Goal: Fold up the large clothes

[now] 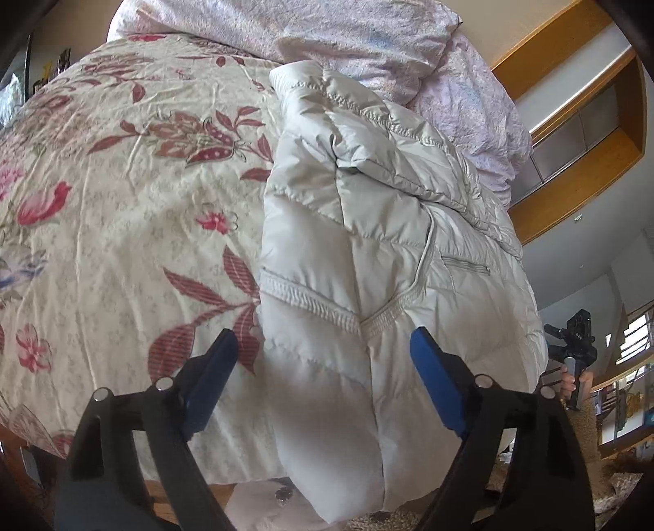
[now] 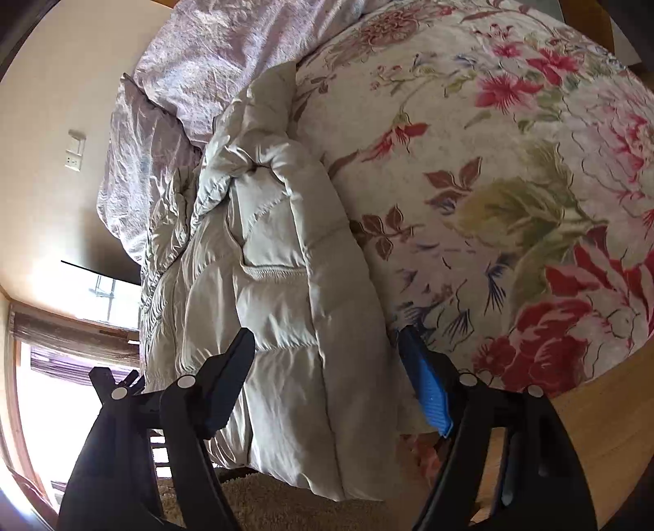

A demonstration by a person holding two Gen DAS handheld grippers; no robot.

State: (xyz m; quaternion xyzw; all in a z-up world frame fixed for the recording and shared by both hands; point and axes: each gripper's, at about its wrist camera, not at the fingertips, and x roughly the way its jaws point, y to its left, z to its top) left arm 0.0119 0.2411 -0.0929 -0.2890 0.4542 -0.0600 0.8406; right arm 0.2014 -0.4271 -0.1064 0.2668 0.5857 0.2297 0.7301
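We hold both grippers tilted down over the near edge of the bed, each pointing at the white puffer jacket [image 1: 368,228]. The jacket lies folded lengthwise on the floral bedspread [image 1: 122,196], its hem hanging over the mattress edge toward us and its far end reaching the lilac pillows [image 1: 327,36] at twelve o'clock. Our left gripper [image 1: 325,347] stands spread wide, its blue pads clear of the fabric, with the jacket's gathered waistband seen between the tips. Our right gripper [image 2: 327,339] is likewise spread, straddling the jacket's folded edge without pinching it. In the left wrist view the right hand [image 1: 570,384] shows at four o'clock, wrapped around its handle.
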